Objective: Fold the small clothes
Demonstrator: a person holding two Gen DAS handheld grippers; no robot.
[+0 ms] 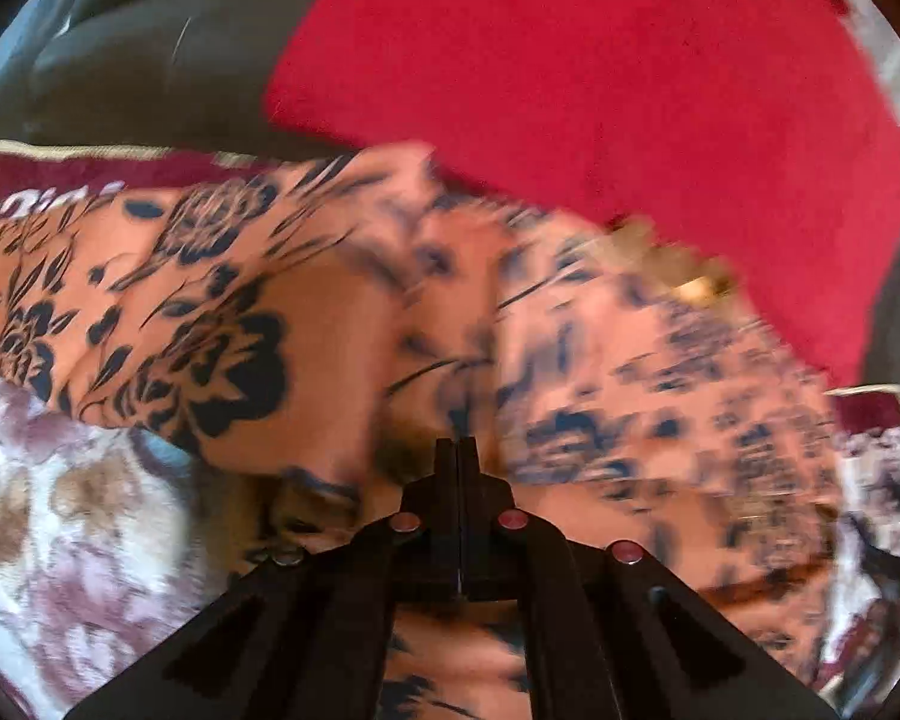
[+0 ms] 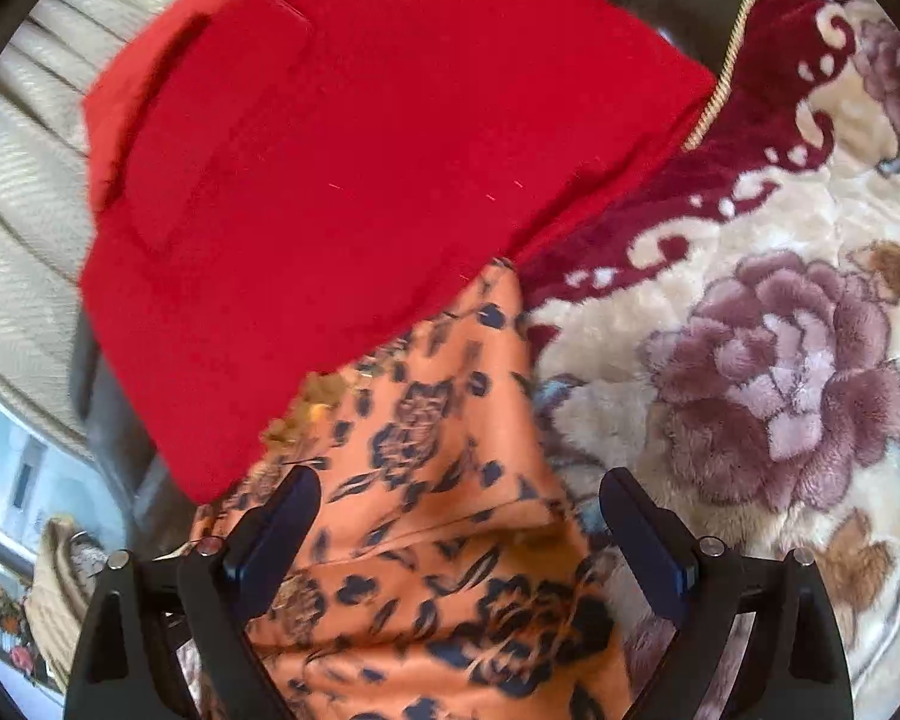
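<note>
An orange garment with a black flower print (image 1: 258, 300) lies bunched on a floral blanket; it also shows in the right wrist view (image 2: 426, 480). My left gripper (image 1: 457, 450) is shut with its fingers pressed together against the orange cloth; a pinched fold is not clearly visible and the right half of that view is blurred. My right gripper (image 2: 459, 504) is open, its fingers (image 2: 276, 534) either side of the orange garment, just above it. A folded red cloth (image 2: 354, 180) lies past the garment, overlapping its far edge, and shows in the left wrist view (image 1: 600, 96).
A plush cream blanket with purple flowers and a maroon border (image 2: 780, 360) covers the surface, seen also in the left wrist view (image 1: 60, 540). A dark sofa back (image 1: 150, 60) rises behind. A cream ribbed cushion (image 2: 24, 228) sits at the left.
</note>
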